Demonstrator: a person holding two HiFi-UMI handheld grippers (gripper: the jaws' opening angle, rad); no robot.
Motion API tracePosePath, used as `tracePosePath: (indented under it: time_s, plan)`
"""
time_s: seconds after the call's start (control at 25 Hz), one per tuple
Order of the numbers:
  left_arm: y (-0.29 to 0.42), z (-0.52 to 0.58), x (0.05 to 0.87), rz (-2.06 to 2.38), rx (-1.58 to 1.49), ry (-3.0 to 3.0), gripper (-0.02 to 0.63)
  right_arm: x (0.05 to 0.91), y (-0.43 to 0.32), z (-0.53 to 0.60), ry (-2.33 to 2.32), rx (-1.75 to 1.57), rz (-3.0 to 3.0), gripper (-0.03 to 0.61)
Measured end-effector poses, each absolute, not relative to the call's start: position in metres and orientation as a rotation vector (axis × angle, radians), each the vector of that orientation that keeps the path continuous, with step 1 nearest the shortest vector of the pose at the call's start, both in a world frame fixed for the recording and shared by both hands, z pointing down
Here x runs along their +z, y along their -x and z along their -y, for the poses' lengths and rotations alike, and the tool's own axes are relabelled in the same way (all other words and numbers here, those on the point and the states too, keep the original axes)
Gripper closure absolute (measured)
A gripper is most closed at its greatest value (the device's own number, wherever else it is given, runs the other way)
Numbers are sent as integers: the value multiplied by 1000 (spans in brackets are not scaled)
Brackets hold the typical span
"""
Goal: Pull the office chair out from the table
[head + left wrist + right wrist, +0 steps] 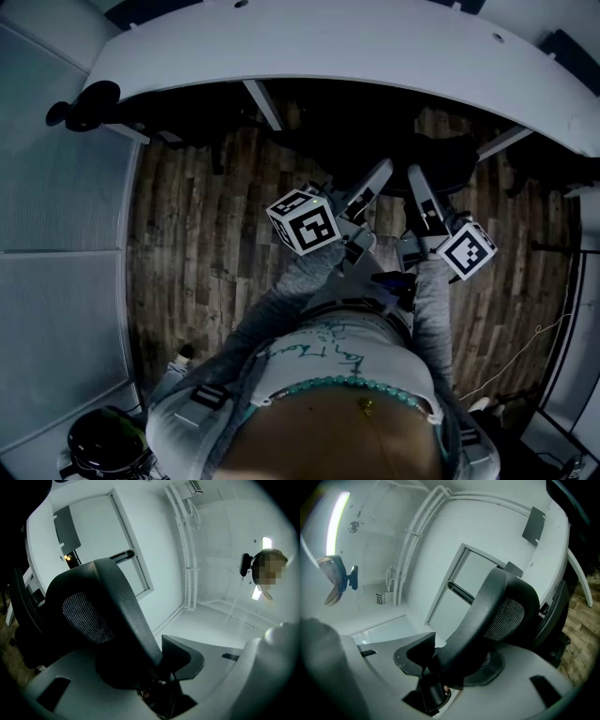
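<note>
The black office chair [442,156] stands tucked under the white curved table [375,47]. My left gripper [380,174] and right gripper [415,178] both reach forward to its top, side by side. In the left gripper view the chair's black mesh-backed top bar [103,616] runs down between the grey jaws, and the left gripper [154,688] is shut on it. The right gripper view shows the same bar [497,606] from the other side, clamped in the right gripper [440,686]. The chair's seat and base are hidden in the shadow under the table.
Wooden floor [187,244] lies below me. A grey partition [56,197] stands on the left, and white table legs [264,103] slant under the top. A cable [525,361] lies at the right. A person [267,569] stands by the far wall.
</note>
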State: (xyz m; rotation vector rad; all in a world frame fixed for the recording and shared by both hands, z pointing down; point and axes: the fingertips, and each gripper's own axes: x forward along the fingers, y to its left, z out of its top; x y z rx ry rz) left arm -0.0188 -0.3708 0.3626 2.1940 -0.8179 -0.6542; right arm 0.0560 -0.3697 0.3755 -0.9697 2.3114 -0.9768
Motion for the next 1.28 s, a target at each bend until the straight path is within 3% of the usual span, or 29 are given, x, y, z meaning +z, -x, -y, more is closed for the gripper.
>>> tracePosePath:
  time_s: [0.36, 1.28]
  plan:
    - [28, 314, 361, 789, -661, -2222, 446, 371, -46, 312, 953, -914, -2316, 391]
    - [29, 312, 362, 812, -650, -2203, 446, 375, -47, 310, 968, -954, -2282, 390]
